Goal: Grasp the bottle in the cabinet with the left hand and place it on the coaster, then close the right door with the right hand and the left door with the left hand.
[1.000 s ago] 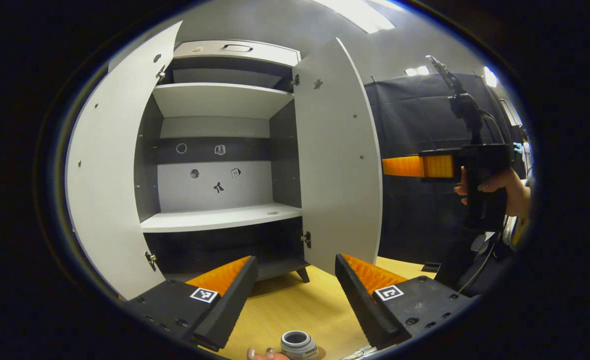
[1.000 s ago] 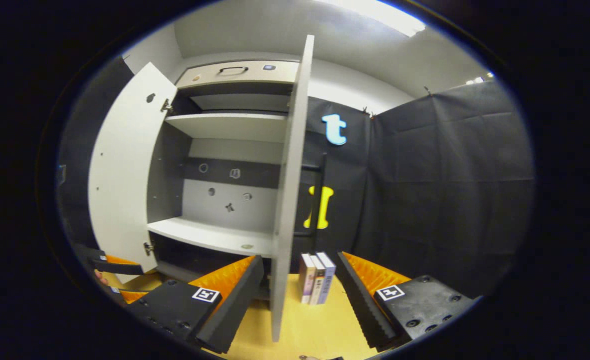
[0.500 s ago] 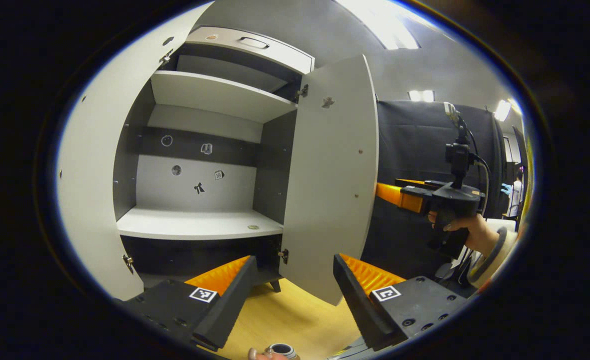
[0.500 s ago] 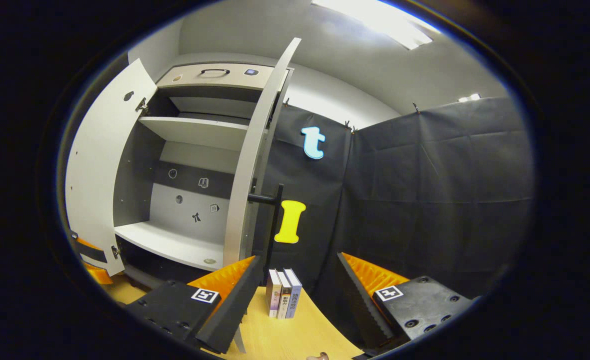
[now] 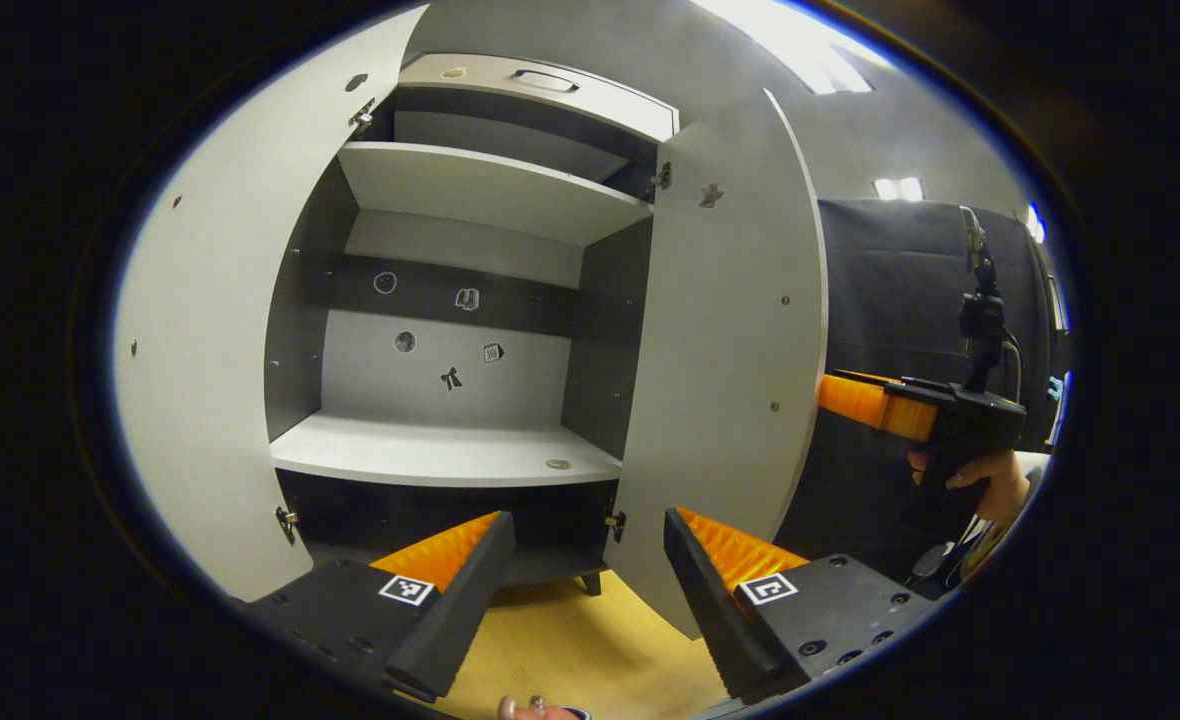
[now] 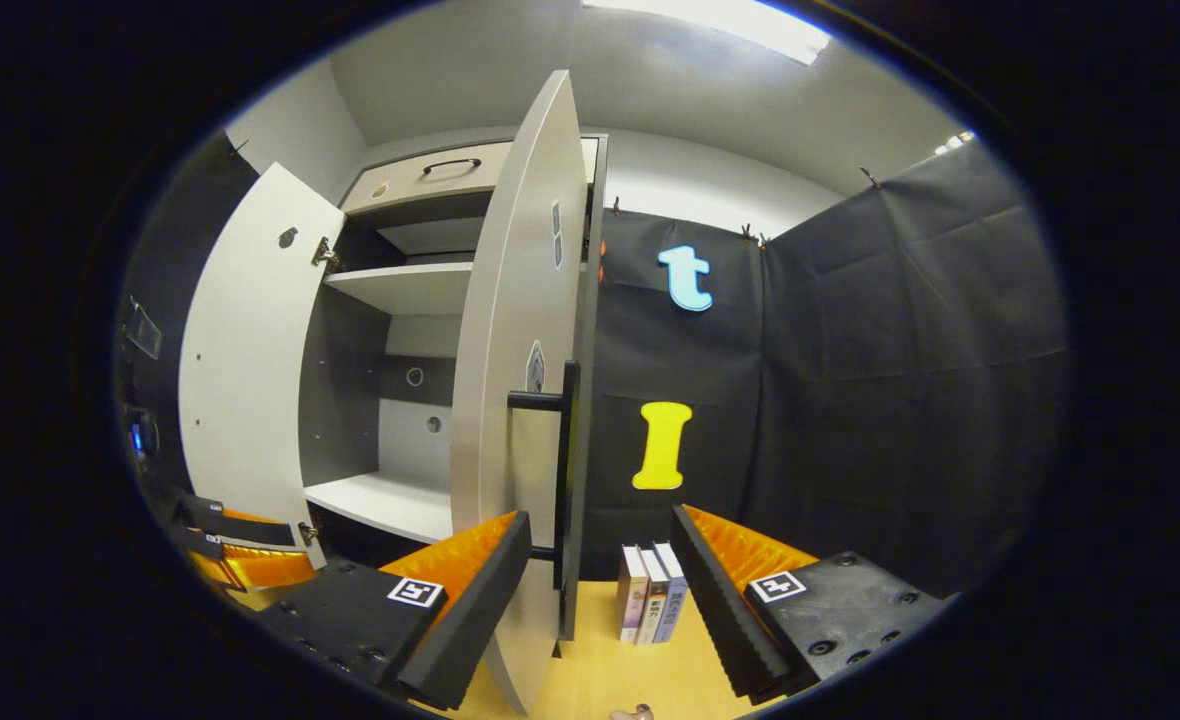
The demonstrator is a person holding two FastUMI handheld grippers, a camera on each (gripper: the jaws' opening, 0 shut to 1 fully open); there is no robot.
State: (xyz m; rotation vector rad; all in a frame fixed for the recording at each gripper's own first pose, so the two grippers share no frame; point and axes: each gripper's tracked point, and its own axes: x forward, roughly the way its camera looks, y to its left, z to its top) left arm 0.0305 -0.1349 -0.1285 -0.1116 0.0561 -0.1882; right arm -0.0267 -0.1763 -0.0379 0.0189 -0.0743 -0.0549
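- In the left gripper view, a fingertip (image 5: 506,708) at six o'clock was cut off by the edge.
- The right gripper (image 5: 855,398) at three o'clock had its tips hidden behind the right door (image 5: 725,380).
- Small stickers (image 5: 450,378) on the cabinet's back panel were too small to read.

Three books (image 6: 652,606) stand upright side by side on the wooden tabletop (image 6: 695,675), near the black cloth wall (image 6: 850,400). A ceiling light (image 6: 730,18) glows overhead. Small stickers (image 5: 450,378) dot a grey back panel.
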